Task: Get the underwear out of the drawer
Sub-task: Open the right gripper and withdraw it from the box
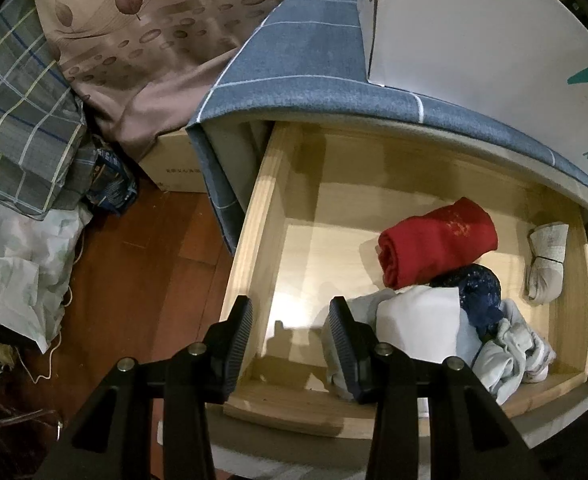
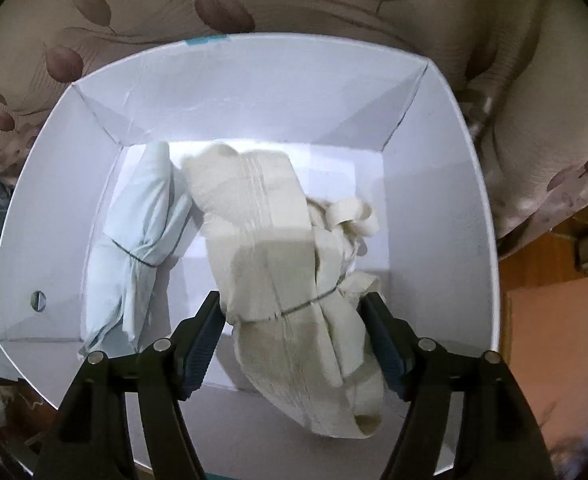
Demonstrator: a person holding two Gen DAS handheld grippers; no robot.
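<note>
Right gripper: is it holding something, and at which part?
Nothing is gripped: the right gripper is open around the cream bundle, near its band.

White box (image 1: 494, 32) on the cloth-covered cabinet: teal lettering at its lower corner, seen upside down, reads "XINCC", the remainder cut off.

Wooden drawer (image 1: 253, 264) pulled out, lower right of the left wrist view. On its bottom: a red roll (image 1: 438, 240), a navy piece (image 1: 480, 294), white and pale blue bits (image 1: 418, 324) at the front, one tied pale bundle (image 1: 546, 262) at far right. White box (image 2: 253, 92) fills the right wrist view, holding a cream bundle (image 2: 277, 240) and a pale blue one (image 2: 141, 240), side by side.
</note>
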